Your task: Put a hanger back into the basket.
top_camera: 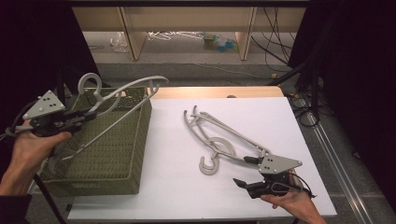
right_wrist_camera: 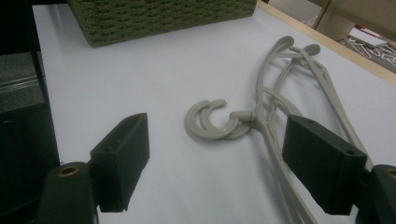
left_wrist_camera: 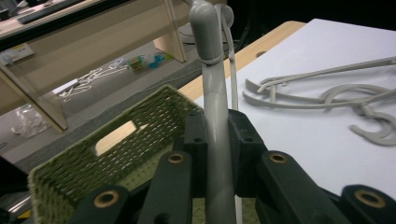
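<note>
While the high view shows the left gripper (top_camera: 86, 113) carrying one hanger (top_camera: 122, 100) over the basket (top_camera: 116, 161), more hangers (top_camera: 219, 135) wait on the table (top_camera: 177, 186) (so work remains). Left gripper view: jaws clamp that hanger's neck. Right gripper view: the right gripper (right_wrist_camera: 215, 158) gapes empty, the pile's hooks (right_wrist_camera: 210, 122) lying just beyond.

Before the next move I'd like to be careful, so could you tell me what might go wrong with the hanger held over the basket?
1. The left gripper holds the grey hanger at one spot near its hook, so the long arms could swing or catch the green woven basket rim.
2. The hangers on the table overlap, so the open right gripper may lift both.
</note>
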Motion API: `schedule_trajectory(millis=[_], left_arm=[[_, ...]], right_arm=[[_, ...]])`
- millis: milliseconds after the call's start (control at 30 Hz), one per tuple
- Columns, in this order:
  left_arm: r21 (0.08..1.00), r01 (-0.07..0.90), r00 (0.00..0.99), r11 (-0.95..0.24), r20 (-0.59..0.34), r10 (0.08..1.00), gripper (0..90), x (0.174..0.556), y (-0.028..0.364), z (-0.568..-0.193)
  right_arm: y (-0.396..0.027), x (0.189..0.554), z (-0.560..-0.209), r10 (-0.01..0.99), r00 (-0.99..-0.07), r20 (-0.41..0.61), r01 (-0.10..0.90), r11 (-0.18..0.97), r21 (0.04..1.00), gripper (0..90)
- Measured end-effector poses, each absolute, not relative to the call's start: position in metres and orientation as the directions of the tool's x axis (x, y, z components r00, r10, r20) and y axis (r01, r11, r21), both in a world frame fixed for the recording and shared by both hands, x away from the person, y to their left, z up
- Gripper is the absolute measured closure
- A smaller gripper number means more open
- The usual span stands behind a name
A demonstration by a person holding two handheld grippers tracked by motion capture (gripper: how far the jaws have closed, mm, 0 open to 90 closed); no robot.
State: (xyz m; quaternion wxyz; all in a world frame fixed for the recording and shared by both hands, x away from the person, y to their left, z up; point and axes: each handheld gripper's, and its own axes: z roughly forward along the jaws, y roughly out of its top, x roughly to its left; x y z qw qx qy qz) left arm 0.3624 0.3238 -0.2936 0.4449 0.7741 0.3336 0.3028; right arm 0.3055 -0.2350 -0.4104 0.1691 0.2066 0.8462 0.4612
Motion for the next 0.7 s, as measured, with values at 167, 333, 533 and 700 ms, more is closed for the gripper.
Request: schedule_trajectory(millis=[167, 333, 533, 700], left_arm=[[0.891, 0.270, 0.561, -0.365, 0.162, 0.812, 79.2, 0.369, 0.341, -0.305], [0.898, 0.276, 0.542, -0.343, 0.149, 0.827, 79.2, 0.372, 0.354, -0.313], [0.881, 0.335, 0.493, -0.333, 0.137, 0.859, 79.2, 0.377, 0.368, -0.330], [0.872, 0.370, 0.475, -0.321, 0.120, 0.872, 79.2, 0.381, 0.374, -0.336]], right_arm=[[-0.236, 0.306, -0.410, 0.513, -0.855, -0.078, 0.207, 0.476, 0.855, 18.0], [-0.236, 0.307, -0.410, 0.511, -0.856, -0.077, 0.206, 0.475, 0.856, 16.4], [-0.235, 0.307, -0.412, 0.510, -0.857, -0.076, 0.203, 0.469, 0.860, 16.2], [-0.234, 0.307, -0.412, 0.507, -0.859, -0.077, 0.204, 0.475, 0.856, 16.2]])
